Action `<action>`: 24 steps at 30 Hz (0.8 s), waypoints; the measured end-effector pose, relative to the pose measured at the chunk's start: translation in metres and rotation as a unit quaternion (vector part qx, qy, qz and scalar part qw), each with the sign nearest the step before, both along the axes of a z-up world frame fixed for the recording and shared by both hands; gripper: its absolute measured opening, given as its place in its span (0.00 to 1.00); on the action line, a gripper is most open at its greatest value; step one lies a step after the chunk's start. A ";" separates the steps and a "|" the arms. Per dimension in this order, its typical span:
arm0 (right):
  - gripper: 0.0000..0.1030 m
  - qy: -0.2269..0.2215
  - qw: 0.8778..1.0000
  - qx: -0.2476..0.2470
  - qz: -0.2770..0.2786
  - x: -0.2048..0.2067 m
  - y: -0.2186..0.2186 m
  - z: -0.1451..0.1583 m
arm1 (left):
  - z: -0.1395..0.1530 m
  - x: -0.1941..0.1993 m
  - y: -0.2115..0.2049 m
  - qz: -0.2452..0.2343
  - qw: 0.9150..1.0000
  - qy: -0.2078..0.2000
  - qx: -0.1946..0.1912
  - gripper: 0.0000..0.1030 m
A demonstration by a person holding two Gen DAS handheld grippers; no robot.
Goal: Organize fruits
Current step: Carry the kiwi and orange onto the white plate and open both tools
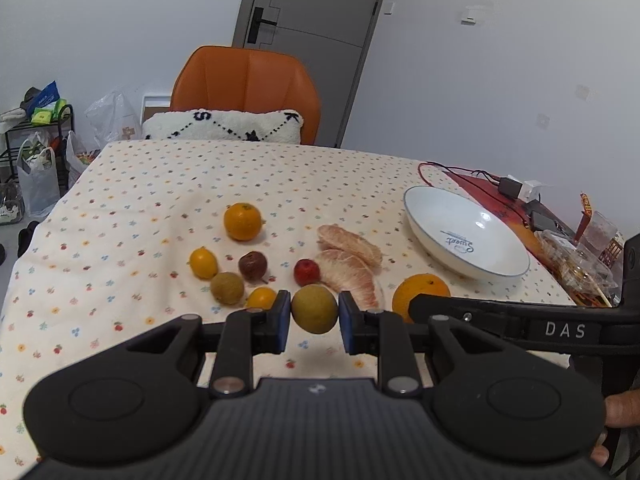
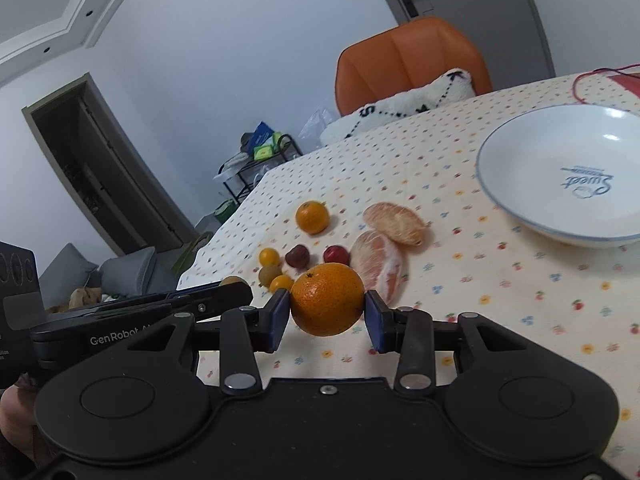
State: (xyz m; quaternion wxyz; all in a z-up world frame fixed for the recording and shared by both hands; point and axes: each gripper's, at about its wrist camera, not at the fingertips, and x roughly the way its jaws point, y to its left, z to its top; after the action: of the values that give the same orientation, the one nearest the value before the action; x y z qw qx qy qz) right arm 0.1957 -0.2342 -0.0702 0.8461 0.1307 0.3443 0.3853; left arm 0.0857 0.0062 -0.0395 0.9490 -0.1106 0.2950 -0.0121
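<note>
On the dotted tablecloth (image 1: 160, 184) both claws are loaded, the left gripper (image 1: 315, 317) pinching a green fruit (image 1: 315, 309) and the right gripper (image 2: 327, 316) clamped on an orange (image 2: 327, 299), both apparently lifted, likely bound for the empty bowl (image 2: 520, 148) just beyond.

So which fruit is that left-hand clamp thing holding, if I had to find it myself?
Start from the white bowl at the right of the flowered tablecloth, then move left past the pomelo segments toward the near edge. There the left gripper pinches a greenish-brown round fruit between blue pads. It is larger than its twin by the kumquats and duller than the oranges.
</note>
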 end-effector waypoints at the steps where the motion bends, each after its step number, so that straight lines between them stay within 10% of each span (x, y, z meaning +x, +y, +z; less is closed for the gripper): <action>1: 0.37 -0.002 1.000 0.002 -0.005 0.000 -0.004 0.001 | 0.002 0.001 -0.003 -0.002 1.000 -0.002 0.001 0.23; 24: 0.38 -0.027 0.995 0.030 -0.094 0.014 -0.100 0.006 | 0.022 0.044 -0.091 -0.053 0.998 -0.015 0.033 0.23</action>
State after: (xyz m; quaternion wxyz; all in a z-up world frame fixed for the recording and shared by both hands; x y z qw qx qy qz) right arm 0.2098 -0.3340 -0.0642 0.8831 0.1771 0.2963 0.3179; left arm 0.1292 -0.0844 -0.0177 0.9544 -0.0629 0.2867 -0.0541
